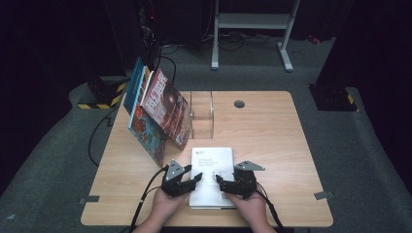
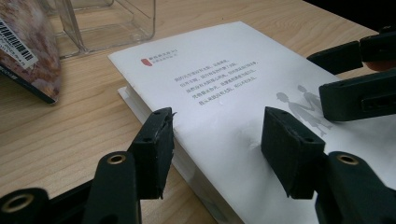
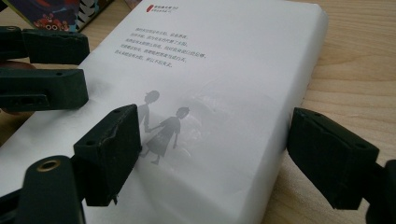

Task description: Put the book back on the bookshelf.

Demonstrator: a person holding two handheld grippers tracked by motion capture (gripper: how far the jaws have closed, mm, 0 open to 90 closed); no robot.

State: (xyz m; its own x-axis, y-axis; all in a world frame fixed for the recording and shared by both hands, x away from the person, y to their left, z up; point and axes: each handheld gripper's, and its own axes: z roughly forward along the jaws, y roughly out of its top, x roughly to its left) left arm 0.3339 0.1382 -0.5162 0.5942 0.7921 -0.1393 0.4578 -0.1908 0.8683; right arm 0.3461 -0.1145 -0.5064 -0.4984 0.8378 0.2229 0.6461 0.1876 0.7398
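White book [image 1: 212, 177] lay flat near the worktop's [image 1: 272, 141] near edge, about midway along it, cover up. You had both grippers over its near half. Left gripper [image 1: 198, 177] sat at the book's left edge, jaws spread, one jaw beside the page block and the other above the cover; whether either touched it could not be told. Right gripper [image 1: 219, 180] was at the right side, jaws spread wide across the book's right edge, nothing pinched. The two sets of jaw tips faced each other, close above the cover.

Around it: a clear plastic holder [image 1: 202, 114] stood just beyond the book's far edge. Colourful books [image 1: 159, 110] leaned tilted at the holder's left, their lower corner near the white book's far left corner. A round grommet [image 1: 239, 103] sat toward the far edge.
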